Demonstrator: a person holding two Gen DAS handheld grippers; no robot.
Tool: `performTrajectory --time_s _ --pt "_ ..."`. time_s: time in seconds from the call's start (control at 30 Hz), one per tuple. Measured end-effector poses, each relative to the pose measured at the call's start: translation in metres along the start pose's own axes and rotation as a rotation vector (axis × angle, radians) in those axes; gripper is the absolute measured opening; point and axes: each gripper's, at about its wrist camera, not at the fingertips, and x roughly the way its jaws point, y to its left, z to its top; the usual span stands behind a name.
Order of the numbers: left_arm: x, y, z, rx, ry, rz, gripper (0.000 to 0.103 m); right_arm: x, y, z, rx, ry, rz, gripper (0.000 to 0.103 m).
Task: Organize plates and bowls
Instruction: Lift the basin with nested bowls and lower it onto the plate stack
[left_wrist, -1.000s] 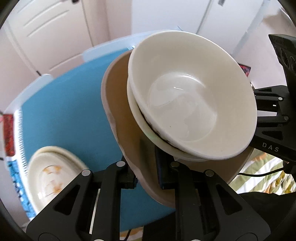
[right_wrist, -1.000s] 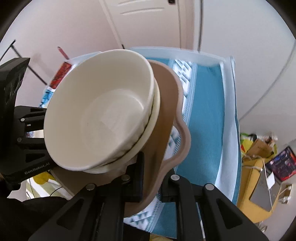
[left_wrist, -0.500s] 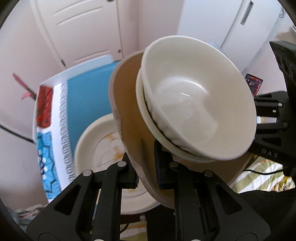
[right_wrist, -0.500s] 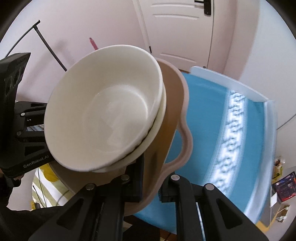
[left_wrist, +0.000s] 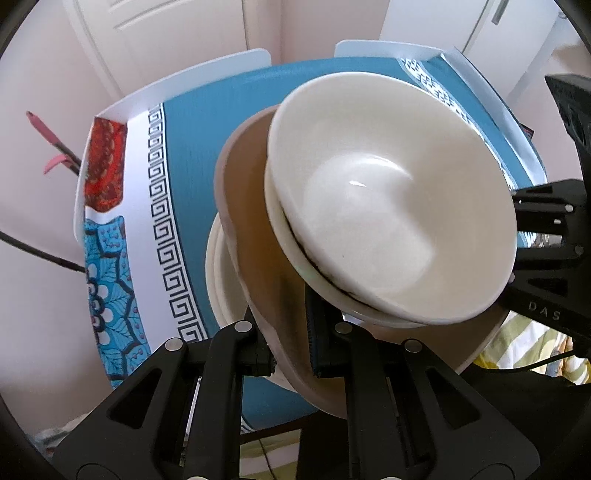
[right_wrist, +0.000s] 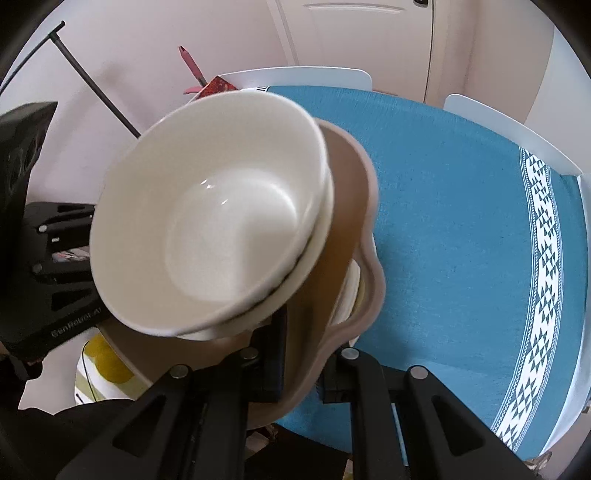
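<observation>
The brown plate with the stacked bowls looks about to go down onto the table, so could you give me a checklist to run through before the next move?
1. Left gripper shut on the brown plate rim: ok.
2. Right gripper shut on the opposite rim: ok.
3. White bowls nested and sitting on the plate: ok, though the stack looks tilted.
4. Cream plate on the blue tablecloth lies under the carried stack: ok, partly hidden.
5. Carried plate centred over the cream plate: cannot tell.
6. Gap between the two plates: cannot tell.
</observation>
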Motion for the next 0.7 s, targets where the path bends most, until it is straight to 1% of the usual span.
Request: performTrajectory --time_s 0.13,0.23,0.43,0.53,0.57,0.67,0.7 --pt "0.008 0.007 -0.005 -0.012 0.010 -0.023 0.009 0.008 0.007 0.003 -0.003 0.007 -0.036 0.011" --pt "0.012 0.007 -0.006 0.000 0.016 -0.034 0.009 0.012 0.007 0.005 -0.004 0.006 -0.064 0.011" --pt "0.018 0.008 -0.006 0.016 0.022 -0.038 0.009 0.016 0.002 0.005 0.014 0.007 -0.079 0.011" --pt "0.018 0.010 -0.005 0.016 0.036 -0.042 0.009 0.018 0.005 0.006 0.017 0.021 -0.083 0.012" --pt "0.018 0.011 -0.004 0.014 0.040 -0.045 0.009 0.013 0.009 0.001 0.018 0.022 -0.086 0.012" --pt "0.021 0.013 -0.003 0.005 0.079 -0.074 0.014 0.014 0.010 0.003 0.025 0.038 -0.085 0.012" --pt "0.023 0.013 -0.002 0.003 0.095 -0.089 0.017 0.014 0.010 0.003 0.028 0.043 -0.083 0.012"
